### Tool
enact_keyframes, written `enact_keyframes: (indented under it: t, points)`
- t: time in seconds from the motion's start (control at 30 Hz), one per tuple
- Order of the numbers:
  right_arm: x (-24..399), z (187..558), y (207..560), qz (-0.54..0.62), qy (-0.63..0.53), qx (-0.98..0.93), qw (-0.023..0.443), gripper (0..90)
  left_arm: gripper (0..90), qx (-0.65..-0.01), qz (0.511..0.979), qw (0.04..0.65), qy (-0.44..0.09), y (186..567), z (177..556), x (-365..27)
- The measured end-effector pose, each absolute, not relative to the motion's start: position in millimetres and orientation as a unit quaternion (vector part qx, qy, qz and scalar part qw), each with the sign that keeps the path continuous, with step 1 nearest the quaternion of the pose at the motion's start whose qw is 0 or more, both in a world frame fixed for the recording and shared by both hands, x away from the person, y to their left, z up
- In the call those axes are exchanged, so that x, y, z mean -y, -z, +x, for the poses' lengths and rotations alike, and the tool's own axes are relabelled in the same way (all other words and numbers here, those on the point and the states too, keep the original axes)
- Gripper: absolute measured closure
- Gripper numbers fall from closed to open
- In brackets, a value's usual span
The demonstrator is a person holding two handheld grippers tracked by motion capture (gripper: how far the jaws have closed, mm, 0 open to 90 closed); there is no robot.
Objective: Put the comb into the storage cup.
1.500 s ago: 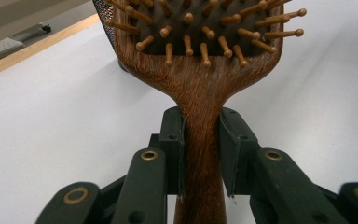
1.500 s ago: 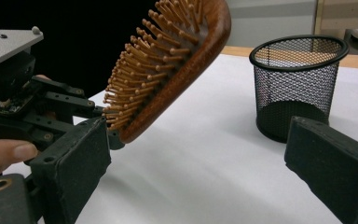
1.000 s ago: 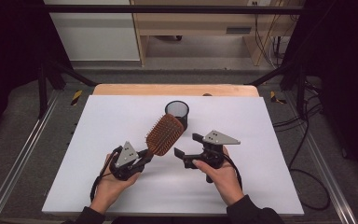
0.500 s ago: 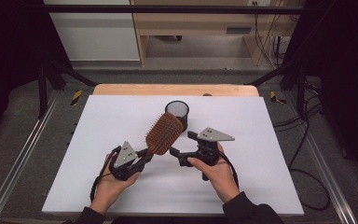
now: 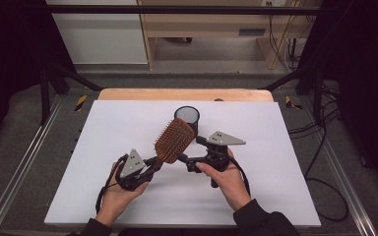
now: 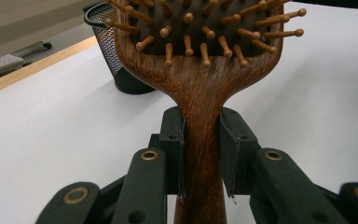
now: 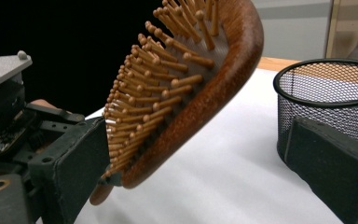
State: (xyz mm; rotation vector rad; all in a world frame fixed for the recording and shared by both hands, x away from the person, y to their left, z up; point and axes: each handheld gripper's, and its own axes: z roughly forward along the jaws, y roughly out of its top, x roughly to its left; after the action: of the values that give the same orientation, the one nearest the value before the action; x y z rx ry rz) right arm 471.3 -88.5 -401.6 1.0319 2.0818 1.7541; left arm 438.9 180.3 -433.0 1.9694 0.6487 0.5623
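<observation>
A wooden paddle hairbrush with peg bristles is held tilted up off the table. My left gripper is shut on its handle, both pads pressing the wood. My right gripper is open beside the brush head. In the right gripper view its jaws stand wide, one at the bristle tips and the other off toward the cup, with the lower edge of the brush head between them. I cannot tell whether that jaw touches the bristles.
A black mesh cup stands upright just behind the brush head, also seen in the gripper views. The white tabletop has a wooden strip at its far edge. Metal rails run along both sides.
My right gripper has edged slightly left toward the brush head. The left gripper and the brush have kept still.
</observation>
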Motion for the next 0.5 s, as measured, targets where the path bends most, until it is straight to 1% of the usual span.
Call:
enact_keyframes:
  t: [0.27, 0.37, 0.4, 0.5]
  points:
    - [83.8, 476.0, 397.2, 0.352, -0.614, -0.699, 0.103, 8.0, 72.8, -0.261, 0.806, 0.478, -0.231, 432.3, 437.4, -177.7]
    - [79.8, 478.0, 396.1, 0.353, -0.617, -0.697, 0.095, 10.1, 72.9, -0.26, 0.806, 0.479, -0.231, 432.4, 436.9, -177.3]
    - [77.0, 478.7, 396.1, 0.35, -0.618, -0.698, 0.088, 13.2, 72.9, -0.258, 0.805, 0.48, -0.232, 432.4, 436.3, -176.9]
    - [74.6, 479.1, 396.3, 0.349, -0.62, -0.698, 0.083, 15.6, 72.9, -0.257, 0.805, 0.481, -0.233, 432.3, 436.1, -176.7]
